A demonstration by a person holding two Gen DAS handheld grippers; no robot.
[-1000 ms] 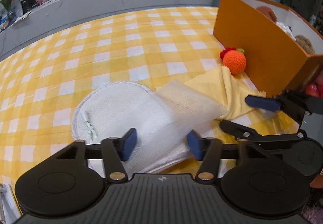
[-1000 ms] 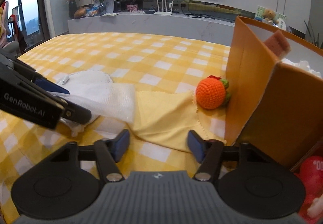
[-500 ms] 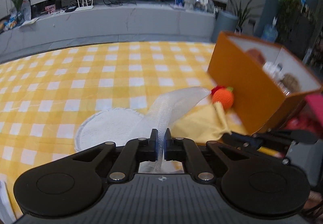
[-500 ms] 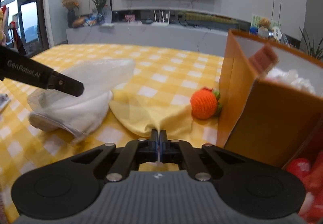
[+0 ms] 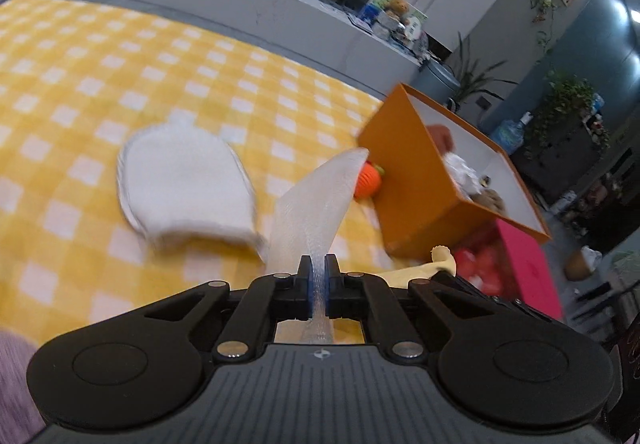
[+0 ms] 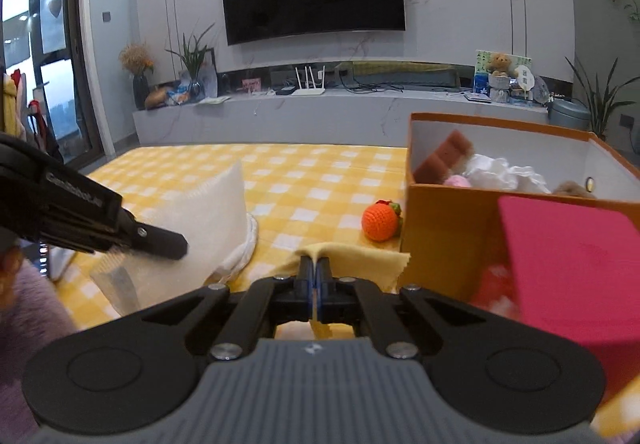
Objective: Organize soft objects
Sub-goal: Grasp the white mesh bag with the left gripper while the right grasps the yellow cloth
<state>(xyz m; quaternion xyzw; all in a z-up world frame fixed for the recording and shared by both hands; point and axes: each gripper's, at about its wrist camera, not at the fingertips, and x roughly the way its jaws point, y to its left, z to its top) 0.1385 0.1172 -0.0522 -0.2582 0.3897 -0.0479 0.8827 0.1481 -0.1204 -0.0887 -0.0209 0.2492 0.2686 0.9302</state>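
The left gripper (image 5: 319,276) has its fingers clamped on a white mesh cloth (image 5: 316,199) rising toward frame centre. The right gripper (image 6: 314,278) pinches a yellow cloth (image 6: 360,258) at lower centre, beside the orange box (image 6: 444,240).

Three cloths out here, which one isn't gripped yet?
The round white pad, lying flat on the checked tablecloth. The left gripper holds the sheer white cloth; the right gripper holds the yellow cloth.

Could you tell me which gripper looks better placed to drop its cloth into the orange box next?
Probably the right gripper: its yellow cloth hangs right beside the orange box, while the left gripper holds its white mesh cloth farther away.
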